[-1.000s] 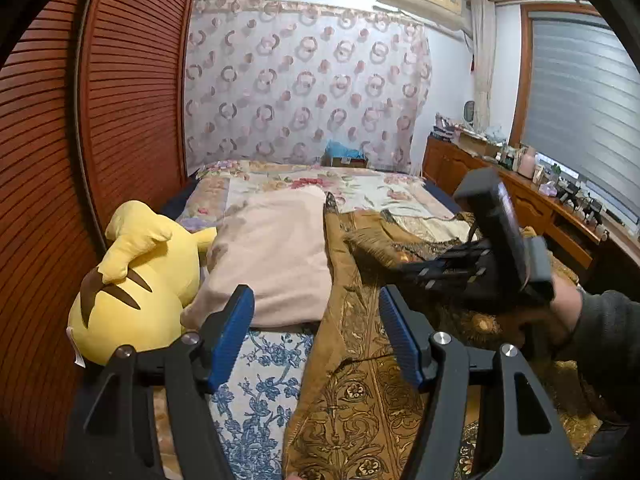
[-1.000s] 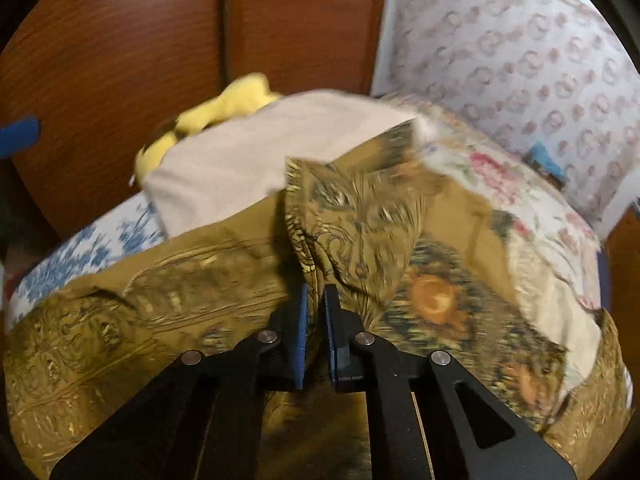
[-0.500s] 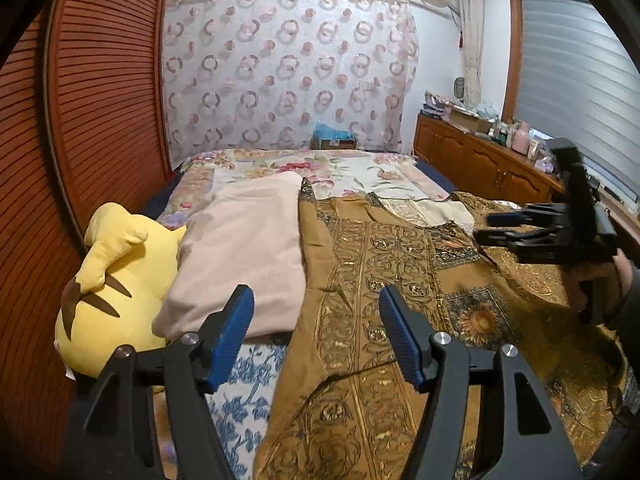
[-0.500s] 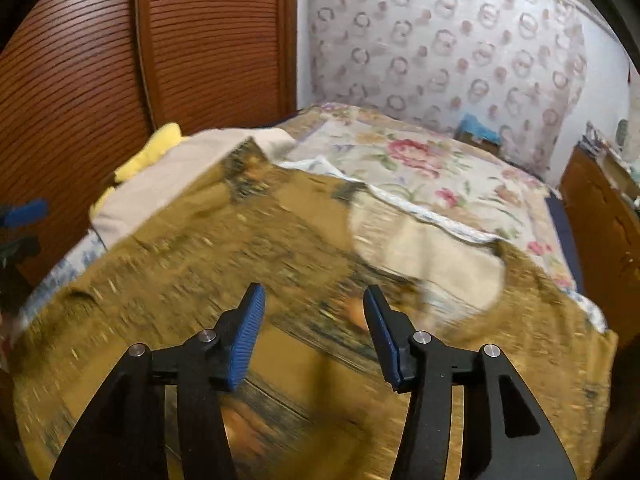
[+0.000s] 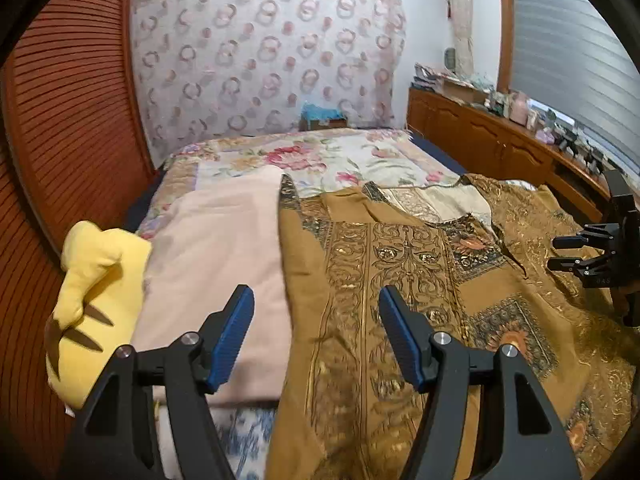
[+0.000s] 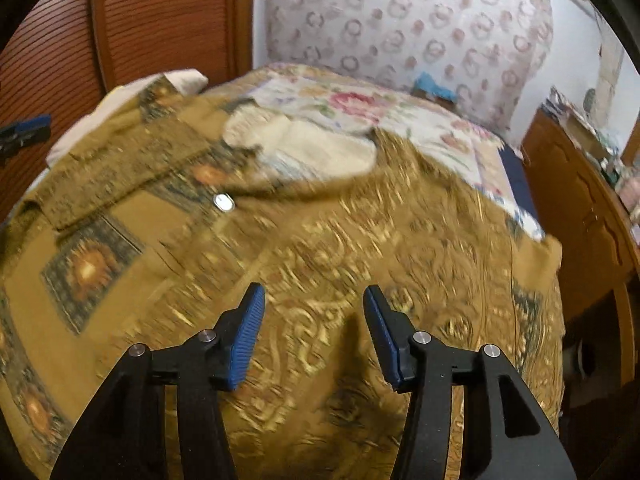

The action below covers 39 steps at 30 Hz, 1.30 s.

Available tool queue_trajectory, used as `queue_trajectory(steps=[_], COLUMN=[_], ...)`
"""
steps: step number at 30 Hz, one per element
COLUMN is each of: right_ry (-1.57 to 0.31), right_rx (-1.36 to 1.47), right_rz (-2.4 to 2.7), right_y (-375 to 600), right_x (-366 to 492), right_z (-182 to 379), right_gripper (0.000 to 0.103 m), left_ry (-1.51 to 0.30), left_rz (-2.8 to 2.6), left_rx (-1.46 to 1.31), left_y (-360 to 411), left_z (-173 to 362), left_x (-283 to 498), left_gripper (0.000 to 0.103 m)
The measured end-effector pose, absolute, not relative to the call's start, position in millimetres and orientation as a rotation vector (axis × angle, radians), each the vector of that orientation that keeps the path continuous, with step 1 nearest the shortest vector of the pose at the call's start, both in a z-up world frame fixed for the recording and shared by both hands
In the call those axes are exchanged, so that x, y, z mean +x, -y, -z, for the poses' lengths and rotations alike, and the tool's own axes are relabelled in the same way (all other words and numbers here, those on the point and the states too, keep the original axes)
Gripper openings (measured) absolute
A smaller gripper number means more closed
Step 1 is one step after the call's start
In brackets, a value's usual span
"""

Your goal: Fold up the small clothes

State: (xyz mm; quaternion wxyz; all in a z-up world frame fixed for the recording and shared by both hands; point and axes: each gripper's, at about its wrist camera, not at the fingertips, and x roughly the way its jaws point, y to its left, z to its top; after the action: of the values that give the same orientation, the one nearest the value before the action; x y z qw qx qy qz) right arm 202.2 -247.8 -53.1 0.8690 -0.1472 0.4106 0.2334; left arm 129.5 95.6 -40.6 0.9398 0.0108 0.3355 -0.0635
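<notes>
— Gripping anything, either tool?
— No. The left tool (image 5: 316, 336) and right tool (image 6: 314, 334) are both spread wide, empty, above the gold patterned garment (image 5: 404, 280) lying on the bed (image 5: 360, 156).

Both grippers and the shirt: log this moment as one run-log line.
left gripper: open, empty | right gripper: open, empty | gold patterned shirt: spread flat on bed, unfolded | pink cloth: beside shirt

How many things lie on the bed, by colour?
Gold patterned: 1, the shirt
Pale pink: 1, the cloth
Yellow: 1, the plush toy
Total: 3
</notes>
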Motion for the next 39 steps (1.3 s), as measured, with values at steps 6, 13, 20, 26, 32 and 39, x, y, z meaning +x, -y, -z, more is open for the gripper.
queue_trajectory(steps=[6, 13, 20, 26, 32, 39], right_ry=[-0.852, -0.852, -0.852, -0.852, -0.852, -0.852], right_rx=[-0.254, -0.243, -0.243, -0.242, -0.243, -0.241], right_rz=[-0.500, -0.502, -0.502, -0.503, -0.503, -0.503], right_y=[252, 251, 251, 250, 251, 251], right_x=[202, 203, 204, 204, 204, 204], right_z=[58, 59, 59, 59, 59, 59], right_gripper=[0.052, 0.053, 0.054, 0.054, 0.054, 0.054], left_ry=[-0.729, -0.784, -0.827, -0.812, -0.758, -0.737], left_rz=[0.117, 0.076, 0.069, 0.084, 0.028, -0.004], left_rx=[0.012, 0.020, 0.040, 0.025, 0.005, -0.006], left_y=[-97, -97, -91, -91, -112, -131], left_z=[51, 66, 70, 65, 50, 45], left_x=[163, 198, 219, 222, 219, 218], left_gripper=[0.053, 0.040, 0.040, 0.006, 0.000, 0.000])
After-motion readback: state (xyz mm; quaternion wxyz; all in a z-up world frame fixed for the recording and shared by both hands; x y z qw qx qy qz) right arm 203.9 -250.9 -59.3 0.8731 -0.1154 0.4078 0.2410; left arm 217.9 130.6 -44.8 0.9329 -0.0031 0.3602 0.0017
